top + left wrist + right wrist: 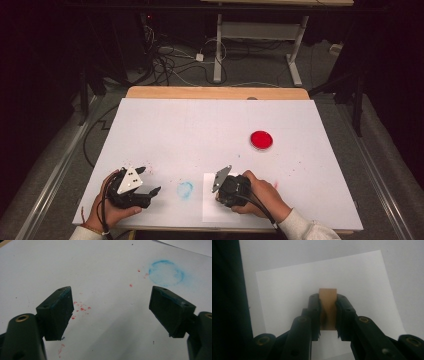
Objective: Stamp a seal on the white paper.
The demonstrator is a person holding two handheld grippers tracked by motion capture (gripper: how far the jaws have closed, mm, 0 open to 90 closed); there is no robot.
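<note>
Wooden block point(327, 308) clamped between the right tool's point(328, 315) jaws, above the white paper sheet point(287, 290).

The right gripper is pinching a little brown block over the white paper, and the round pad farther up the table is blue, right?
Almost. The right gripper does pinch the brown block over the white paper. But the high view shows the round pad is red, not blue. The only blue is a faint ring-shaped smudge on the table between the two grippers.
</note>
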